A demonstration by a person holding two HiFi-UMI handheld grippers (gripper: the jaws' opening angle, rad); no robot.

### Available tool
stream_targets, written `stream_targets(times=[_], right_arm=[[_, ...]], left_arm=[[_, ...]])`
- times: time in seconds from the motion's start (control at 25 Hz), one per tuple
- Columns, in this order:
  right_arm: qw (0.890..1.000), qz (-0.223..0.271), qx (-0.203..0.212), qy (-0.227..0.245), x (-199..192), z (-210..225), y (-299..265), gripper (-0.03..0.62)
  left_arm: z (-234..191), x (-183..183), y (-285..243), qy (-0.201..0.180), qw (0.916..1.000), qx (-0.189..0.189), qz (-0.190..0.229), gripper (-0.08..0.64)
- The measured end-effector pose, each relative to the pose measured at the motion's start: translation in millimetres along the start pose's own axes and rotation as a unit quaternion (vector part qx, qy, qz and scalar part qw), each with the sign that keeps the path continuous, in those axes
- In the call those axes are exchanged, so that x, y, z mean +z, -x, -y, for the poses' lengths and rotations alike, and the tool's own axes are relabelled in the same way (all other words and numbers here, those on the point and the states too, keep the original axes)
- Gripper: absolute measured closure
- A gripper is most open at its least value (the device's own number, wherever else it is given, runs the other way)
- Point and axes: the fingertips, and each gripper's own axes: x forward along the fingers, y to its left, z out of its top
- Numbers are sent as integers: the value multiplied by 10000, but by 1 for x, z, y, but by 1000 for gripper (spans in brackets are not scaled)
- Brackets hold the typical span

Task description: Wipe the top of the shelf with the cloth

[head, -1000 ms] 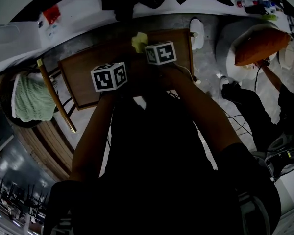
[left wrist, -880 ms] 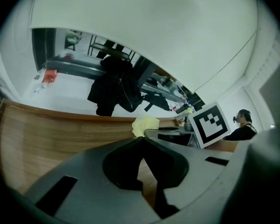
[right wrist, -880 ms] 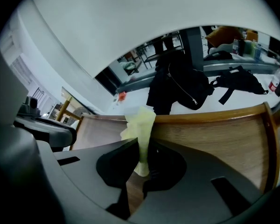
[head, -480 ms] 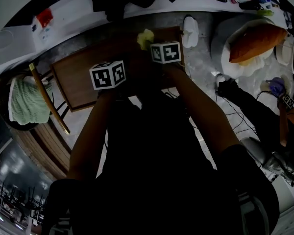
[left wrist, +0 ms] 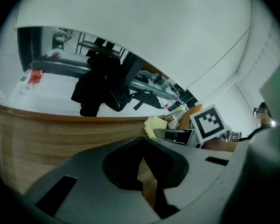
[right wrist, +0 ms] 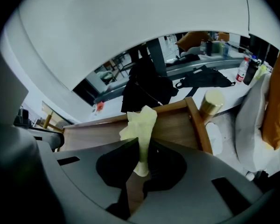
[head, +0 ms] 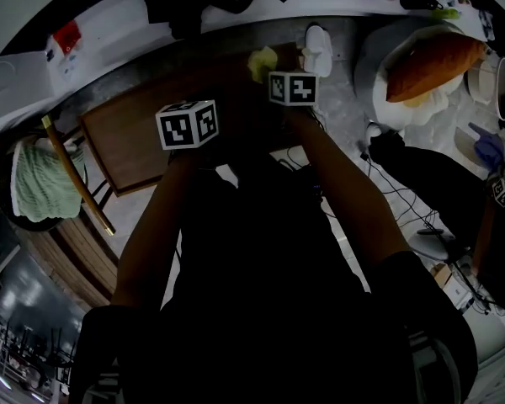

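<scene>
Cloth (right wrist: 141, 122), pale yellow and crumpled, is pinched in your right tongs (right wrist: 141, 158). The jaws are closed on its lower end and the rest stands up in a loose bunch in front of them. It sits over the far part of the shelf (right wrist: 177, 122), near the far right corner of the brown wooden top, where a raised wooden rim runs along the right edge. Whether the cloth presses on the wood cannot be told from these views.

Your left tongs (left wrist: 142, 169) are closed with nothing between the jaws. Only a thin sliver of wood grain shows through them, and they are low over the shelf top, to the left of the right tongs. From the left gripper view, the cloth lies at the far edge of the wood, just beside the right gripper's marker cube (left wrist: 207, 120).

Beyond the shelf, a black garment (right wrist: 147, 85) lies heaped on a white counter (left wrist: 46, 90). To the right, well apart from the shelf, is an orange cushion (head: 429, 57). To the left, a green knitted fabric (head: 35, 183) rests in a dark round container.
</scene>
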Motion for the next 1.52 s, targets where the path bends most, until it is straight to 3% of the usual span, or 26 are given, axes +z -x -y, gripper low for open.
stream_targets(times=[0.56,0.84,1.0,1.24,1.52], right_arm=[[9890,83,-1183,-889,4,49,20,551],[9853,138,-1459,-878,1,47,29,551],[9908,72,-1206,-605,-12,-5,25,551],[9991,-119,-399,-109,-30,-126,-7,551],[9959,-341,623,552,-50,-272,-54,551]], left_arm=[[-14,-15,23,149,9999,-26,72,549],[-35,-22,49,350,9991,13,241,549],[-57,-26,73,518,9979,53,380,549],[-106,-19,128,694,9952,203,652,549],[-155,-11,207,885,9906,327,987,549]])
